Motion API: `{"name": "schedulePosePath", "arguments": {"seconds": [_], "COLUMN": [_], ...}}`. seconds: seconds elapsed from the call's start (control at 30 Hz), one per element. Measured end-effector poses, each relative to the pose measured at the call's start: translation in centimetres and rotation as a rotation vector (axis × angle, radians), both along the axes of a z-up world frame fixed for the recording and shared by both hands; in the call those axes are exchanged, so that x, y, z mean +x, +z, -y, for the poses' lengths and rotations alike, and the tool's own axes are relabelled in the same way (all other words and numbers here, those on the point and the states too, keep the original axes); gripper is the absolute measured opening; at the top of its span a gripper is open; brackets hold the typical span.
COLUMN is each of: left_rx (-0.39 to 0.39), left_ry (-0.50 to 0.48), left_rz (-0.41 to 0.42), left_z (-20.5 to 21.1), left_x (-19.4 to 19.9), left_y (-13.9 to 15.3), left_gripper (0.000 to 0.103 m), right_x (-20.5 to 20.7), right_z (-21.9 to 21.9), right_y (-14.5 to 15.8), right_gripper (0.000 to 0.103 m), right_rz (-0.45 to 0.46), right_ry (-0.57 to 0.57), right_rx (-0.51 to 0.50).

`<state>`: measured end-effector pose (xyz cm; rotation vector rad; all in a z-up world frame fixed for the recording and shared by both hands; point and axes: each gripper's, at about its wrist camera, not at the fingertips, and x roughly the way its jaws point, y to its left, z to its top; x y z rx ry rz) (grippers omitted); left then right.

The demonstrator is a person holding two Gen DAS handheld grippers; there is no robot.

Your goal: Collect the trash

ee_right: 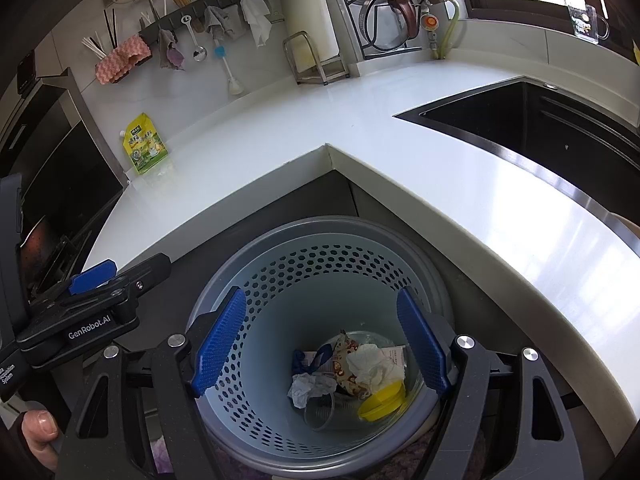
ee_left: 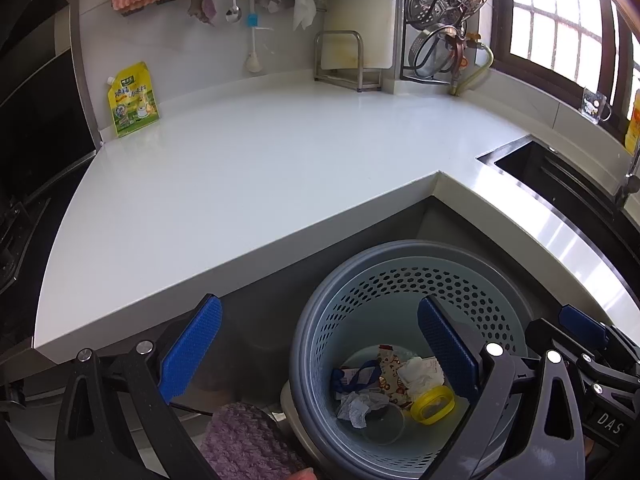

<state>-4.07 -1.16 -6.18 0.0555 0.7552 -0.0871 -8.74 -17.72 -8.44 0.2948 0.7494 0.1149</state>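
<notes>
A blue-grey perforated waste basket (ee_left: pixel 400 280) (ee_right: pixel 320 272) stands on the floor in the inner corner of the counter. At its bottom lie crumpled paper (ee_right: pixel 306 390), a white tissue (ee_right: pixel 372 360), a printed snack wrapper (ee_left: pixel 390 378), a yellow lid (ee_right: pixel 380 400) and a clear plastic cup (ee_left: pixel 384 426). My right gripper (ee_right: pixel 320 344) hangs over the basket mouth, open, with nothing between its blue pads. My left gripper (ee_left: pixel 320 348) is open and empty too, above the basket's left rim. On the counter's far left, a yellow-green pouch (ee_left: pixel 132 100) (ee_right: pixel 146 144) leans against the wall.
The white L-shaped countertop (ee_left: pixel 260 168) wraps around the basket. A dark sink (ee_right: pixel 520 128) is sunk in at the right. Cloths, a spoon and a brush hang on the back wall, beside a cutting-board rack (ee_left: pixel 344 60). A purple fuzzy slipper (ee_left: pixel 248 444) lies by the basket.
</notes>
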Motion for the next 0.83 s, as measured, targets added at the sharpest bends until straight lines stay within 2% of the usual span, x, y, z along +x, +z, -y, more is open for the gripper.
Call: {"name": "schedulePosePath", "arguments": {"seconds": [0.83], "left_rx": [0.004], "left_ry": [-0.015], "left_rz": [-0.030], "left_z": [0.33], "left_x": [0.49], "left_y": [-0.77], "left_gripper": [0.097], "right_x": [0.19], "right_z": [-0.20], "right_y": [-0.43], "right_gripper": [0.074], "right_rz": [-0.010], "right_ry": [-0.002], "right_rx": [0.005]}}
